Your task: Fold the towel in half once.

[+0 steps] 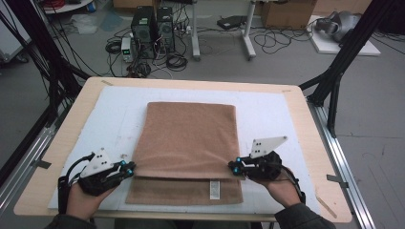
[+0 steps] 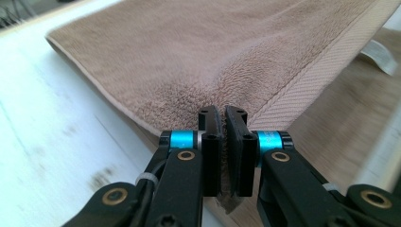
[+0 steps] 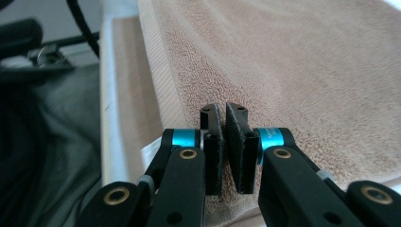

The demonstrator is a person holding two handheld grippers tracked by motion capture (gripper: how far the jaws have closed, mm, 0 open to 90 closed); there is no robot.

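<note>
A brown towel [image 1: 188, 136] lies on the white mat, folded over so its top layer stops short of the near strip with a white label [image 1: 215, 189]. My left gripper [image 1: 130, 168] is shut on the towel's near left corner, terry cloth [image 2: 189, 61] pinched between its pads. At the near right corner my right gripper [image 1: 234, 167] is shut on the same folded layer, the cloth [image 3: 293, 71] running away from its jaws. Both held corners hover just above the lower layer. In the left gripper view the woven hem [image 2: 312, 85] runs off to the right.
The white mat [image 1: 267, 114] covers a wooden table [image 1: 305, 124] with black frame posts at both sides. Computers [image 1: 153, 31], cables and boxes sit on the floor beyond the far edge. The person's hands enter at the near edge.
</note>
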